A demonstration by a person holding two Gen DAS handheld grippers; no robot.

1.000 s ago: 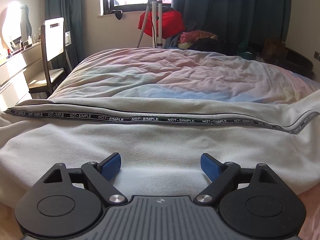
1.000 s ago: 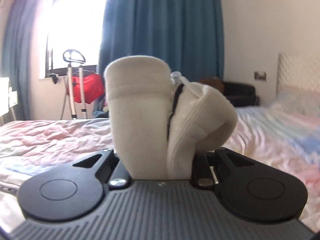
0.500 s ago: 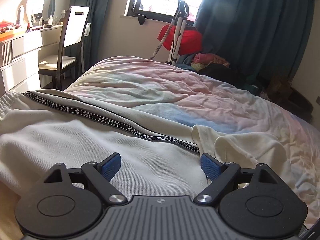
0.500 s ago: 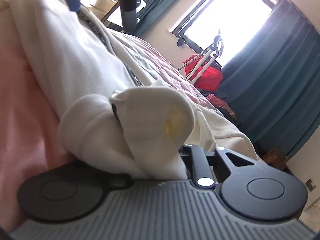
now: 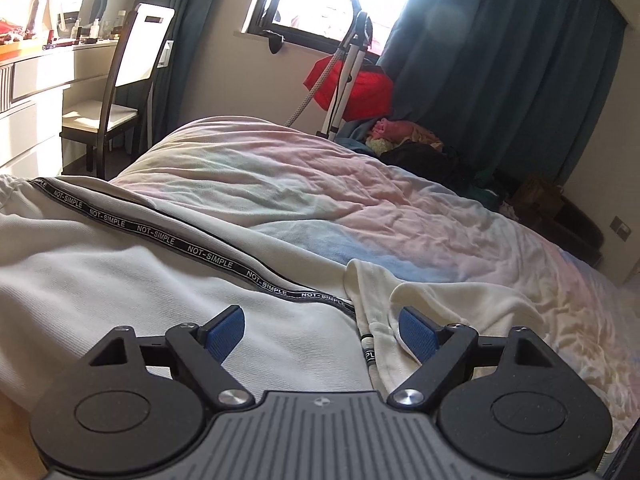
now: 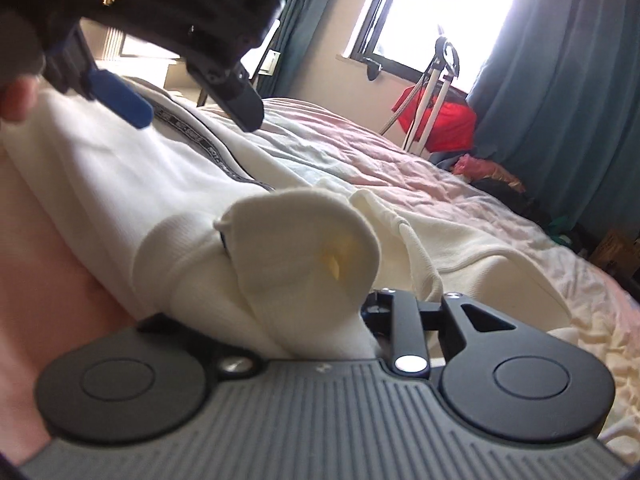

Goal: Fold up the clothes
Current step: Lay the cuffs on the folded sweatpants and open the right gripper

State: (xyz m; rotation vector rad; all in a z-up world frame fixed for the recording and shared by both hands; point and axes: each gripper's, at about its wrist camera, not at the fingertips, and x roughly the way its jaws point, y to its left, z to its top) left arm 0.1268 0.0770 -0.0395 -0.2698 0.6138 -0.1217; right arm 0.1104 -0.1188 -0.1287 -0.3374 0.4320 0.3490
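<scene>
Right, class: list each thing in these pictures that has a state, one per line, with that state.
White garment: lying on the bed, one end folded over.
Left gripper: open, empty, above the garment.
Right gripper: jaws opening, folded cuff between them.
Curtains: drawn aside.
Chair: unoccupied.

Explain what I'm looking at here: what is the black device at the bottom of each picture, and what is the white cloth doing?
No robot arm: a person holds a two-finger tool in each hand, each with its own camera looking along its fingers. In the left-hand view the left gripper is open and empty over white trousers with a lettered stripe, spread on a pastel bed. In the right-hand view the right gripper is opening, with a bunched end of the cloth still between its fingers. A chair stands beside the bed.
</scene>
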